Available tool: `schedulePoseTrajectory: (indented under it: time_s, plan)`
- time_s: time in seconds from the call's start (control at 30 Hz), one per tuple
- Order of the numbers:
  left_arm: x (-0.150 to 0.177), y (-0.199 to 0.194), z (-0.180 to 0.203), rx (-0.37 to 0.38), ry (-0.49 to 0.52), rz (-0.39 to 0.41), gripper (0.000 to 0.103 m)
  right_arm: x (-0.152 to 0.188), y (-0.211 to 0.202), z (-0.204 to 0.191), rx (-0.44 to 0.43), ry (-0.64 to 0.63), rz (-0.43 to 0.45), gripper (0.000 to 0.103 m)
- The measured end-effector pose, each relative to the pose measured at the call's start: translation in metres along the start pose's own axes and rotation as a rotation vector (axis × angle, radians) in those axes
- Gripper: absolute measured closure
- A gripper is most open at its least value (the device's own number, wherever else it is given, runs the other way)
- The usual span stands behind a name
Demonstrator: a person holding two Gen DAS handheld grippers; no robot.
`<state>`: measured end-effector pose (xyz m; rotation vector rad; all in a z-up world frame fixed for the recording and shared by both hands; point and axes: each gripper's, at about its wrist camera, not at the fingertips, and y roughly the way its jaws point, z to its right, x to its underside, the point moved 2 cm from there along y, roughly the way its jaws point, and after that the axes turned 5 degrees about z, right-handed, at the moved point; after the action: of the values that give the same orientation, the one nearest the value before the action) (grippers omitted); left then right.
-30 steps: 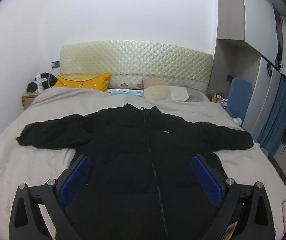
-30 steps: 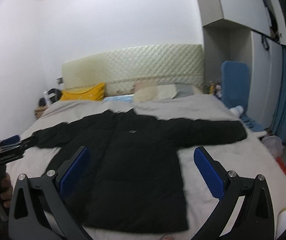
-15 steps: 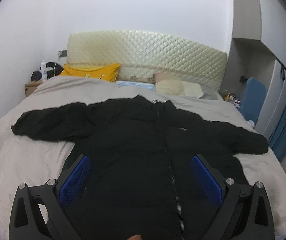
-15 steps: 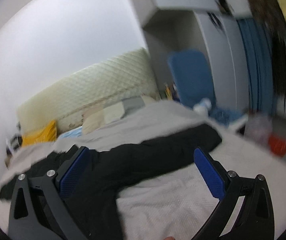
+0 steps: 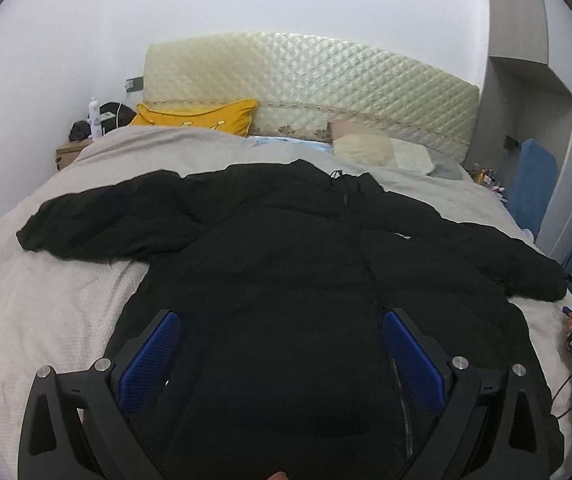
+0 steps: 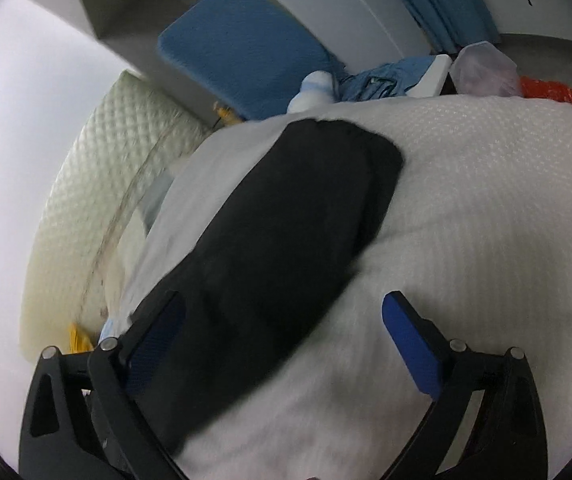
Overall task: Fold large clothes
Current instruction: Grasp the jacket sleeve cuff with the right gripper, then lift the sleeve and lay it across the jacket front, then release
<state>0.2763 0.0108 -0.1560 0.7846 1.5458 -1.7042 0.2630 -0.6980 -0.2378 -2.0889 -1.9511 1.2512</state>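
Left gripper (image 5: 281,356): nearest the camera, fingers (image 5: 147,354) spread wide with nothing between them, hovering over the lower body of the jacket.
Right gripper (image 6: 283,334): fingers (image 6: 412,344) also spread wide and empty, tilted, low over the sleeve on the person's right side; whether the left pad touches the cloth cannot be told through the blur.
Jacket (image 5: 306,280): black and padded, lying front-up and zipped on the bed (image 5: 45,300), collar toward the headboard (image 5: 306,76), both sleeves stretched out sideways.
Right sleeve (image 6: 286,220): flat on the pale cover, its cuff (image 6: 350,140) near the bed's edge, well beyond the fingertips.
Step in hand: probably taking this sleeve to fold it across the chest.
Doing it well: reach further along, toward the cuff, and pinch the whole thickness, since padded cloth is likely to slip from a shallow bite; close only once the sleeve sits deep between the pads.
Keeping the cover out: slide one pad under the sleeve without catching the bed cover, or the cover will lift with it.
Left side's part: it could press the body down near the zip (image 5: 370,280) so the jacket does not drag sideways.
Left sleeve (image 5: 105,220): still spread out, to be folded afterwards.
Far end: a yellow pillow (image 5: 197,116) and pale pillows (image 5: 378,150) by the headboard, clear of the work.
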Motion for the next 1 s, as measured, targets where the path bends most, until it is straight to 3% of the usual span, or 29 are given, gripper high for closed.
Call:
schedulePoseTrajectory:
  time_s: [0.17, 0.3, 0.33, 0.4, 0.5, 0.57, 0.77, 1.0]
  plan:
    - [0.005, 0.026, -0.006, -0.021, -0.014, -0.007, 0.000, -0.013, 0.040, 0.014, 0.010, -0.002, -0.018, 0.004]
    - [0.013, 0.048, -0.003, -0.047, 0.017, -0.027, 0.000, -0.025, 0.050, 0.015, -0.007, 0.011, 0.034, 0.008]
    - [0.014, 0.053, -0.001, -0.053, 0.021, -0.041, 0.000, -0.026, 0.050, 0.014, -0.009, 0.008, 0.049, 0.014]
    - [0.014, 0.059, -0.002, -0.055, 0.024, -0.050, 0.001, -0.030, 0.057, 0.017, -0.012, 0.028, 0.042, 0.068]
    - [0.011, 0.057, 0.000, -0.058, 0.032, -0.037, 0.001, -0.037, 0.052, 0.027, -0.050, 0.092, 0.048, 0.090]
    - [0.009, 0.051, 0.002, -0.036, 0.048, -0.024, 0.001, -0.040, 0.041, 0.021, -0.079, 0.070, 0.059, 0.097]
    - [0.002, 0.030, 0.000, -0.044, 0.065, 0.016, 0.001, -0.071, -0.015, -0.011, -0.105, -0.023, 0.086, 0.101]
    - [-0.001, 0.011, -0.005, 0.006, 0.070, 0.011, 0.001, -0.102, -0.084, -0.097, -0.132, -0.177, 0.135, 0.101]
